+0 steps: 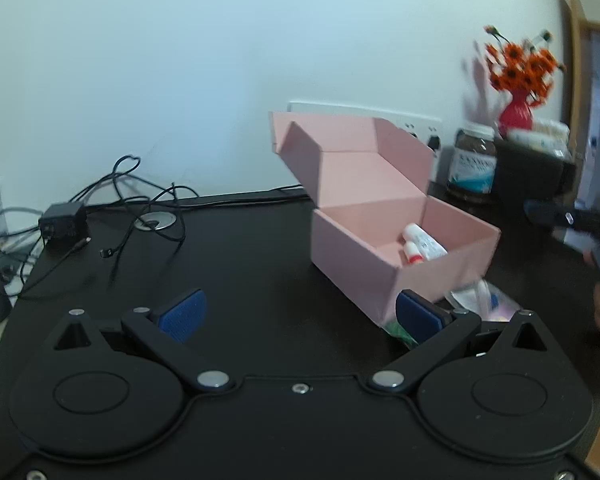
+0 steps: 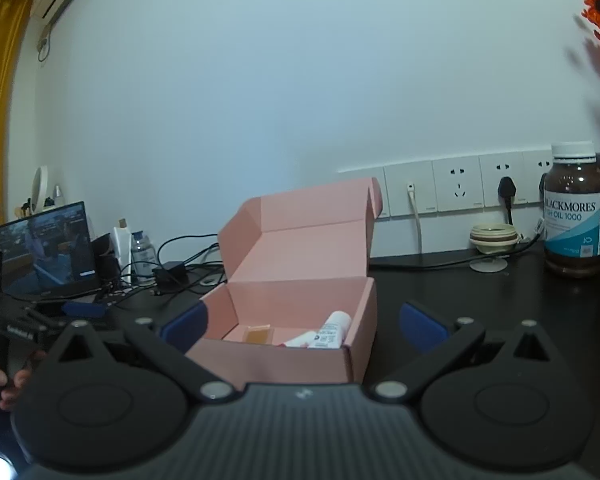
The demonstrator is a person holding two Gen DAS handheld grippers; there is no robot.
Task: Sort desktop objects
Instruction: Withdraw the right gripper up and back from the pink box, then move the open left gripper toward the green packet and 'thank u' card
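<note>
We find the left gripper (image 1: 300, 316) spread wide and empty, hovering just short of the pink cardboard box (image 1: 400, 248), its right-hand pad against the box's near corner. The right gripper (image 2: 304, 326) is likewise released and empty, its blue pads straddling the box's near end without pinching it; we judge both tools are between deliveries.

The box stands open on the black desk (image 1: 240, 248), lid (image 2: 300, 232) folded back and upright, presumably to keep the mouth free for dropping items. Inside lie two white tubes (image 2: 328, 334) with red ends against the near right wall and a small amber tile (image 2: 259, 335) flat on the floor.

Beside the box's near right corner sit blurred loose packets (image 1: 480, 298), apparently unsorted. Beyond the box stand a Blackmores fish oil bottle (image 2: 576, 210) and, farther, a red vase of orange flowers (image 1: 518, 80).
</note>
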